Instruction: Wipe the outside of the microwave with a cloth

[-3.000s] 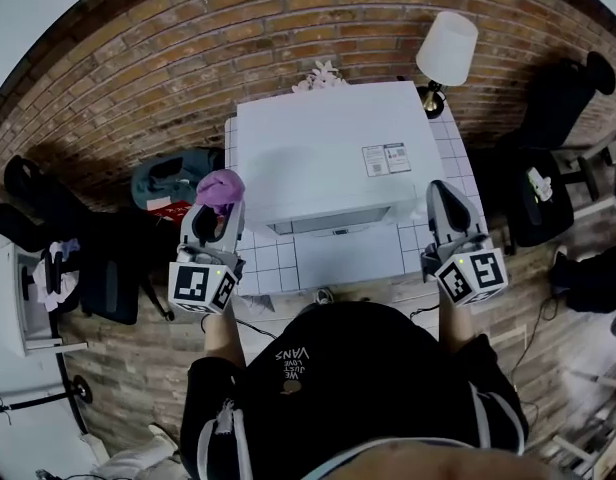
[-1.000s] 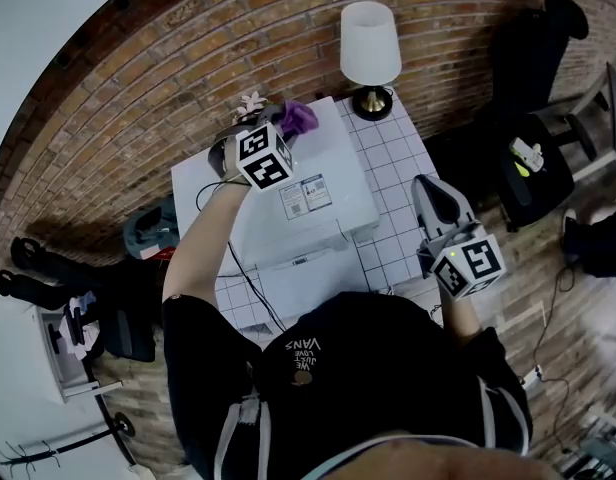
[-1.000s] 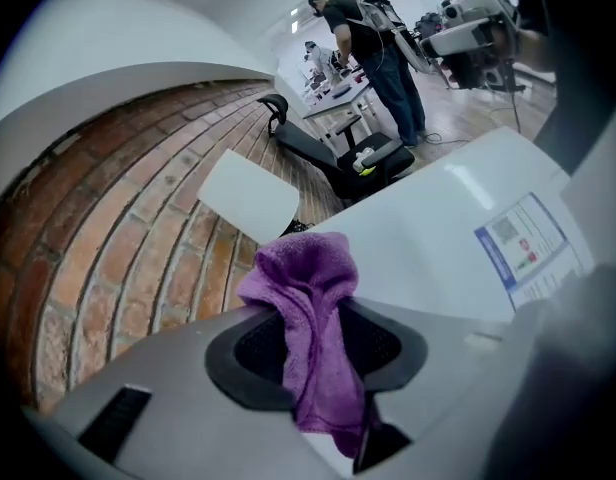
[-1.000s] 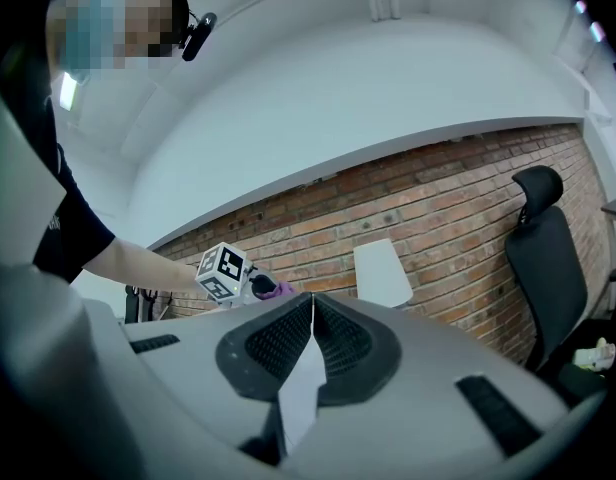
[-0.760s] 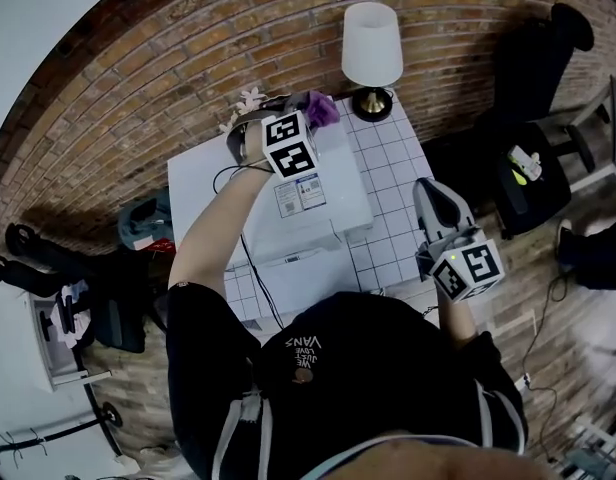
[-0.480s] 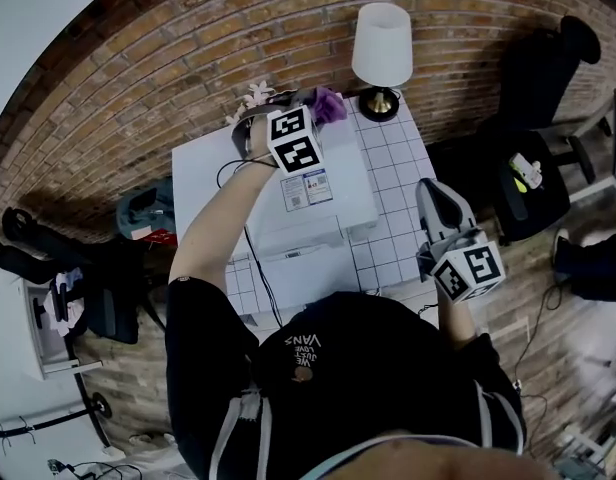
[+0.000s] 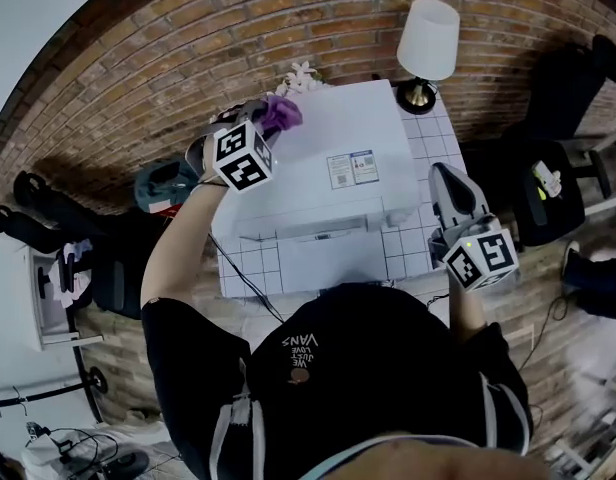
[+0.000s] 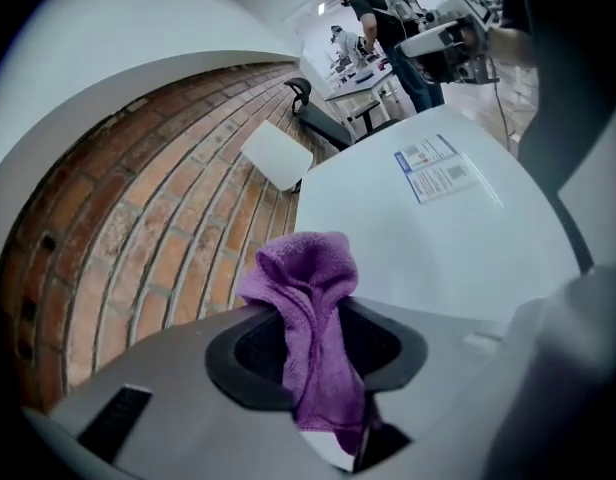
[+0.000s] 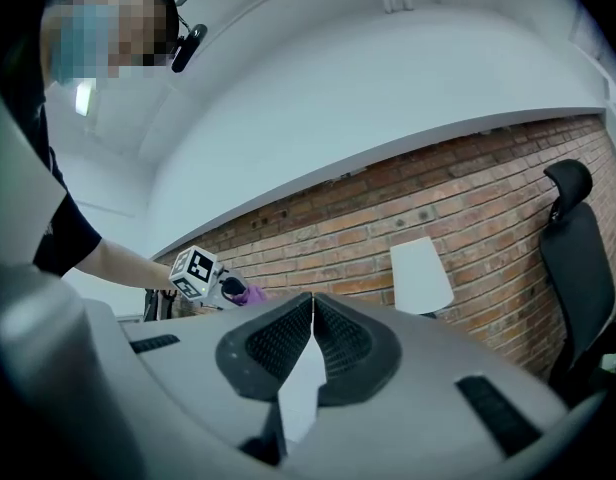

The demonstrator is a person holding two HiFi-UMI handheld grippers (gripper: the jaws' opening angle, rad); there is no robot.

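A white microwave stands on a tiled table against the brick wall, with a label on its top. My left gripper is shut on a purple cloth at the top's back left corner. In the left gripper view the cloth hangs bunched between the jaws above the white top. My right gripper hovers off the microwave's right side, jaws closed together with nothing between them. From the right gripper view the left gripper and its cloth show far off.
A white lamp stands at the table's back right corner. A small flower decoration sits behind the microwave. Black chairs are on the right, a bag and more chairs on the left. A cable hangs by the table's left front.
The left gripper with the cloth has swept from the microwave top's back right toward its back left corner. The right gripper has stayed beside the right side.
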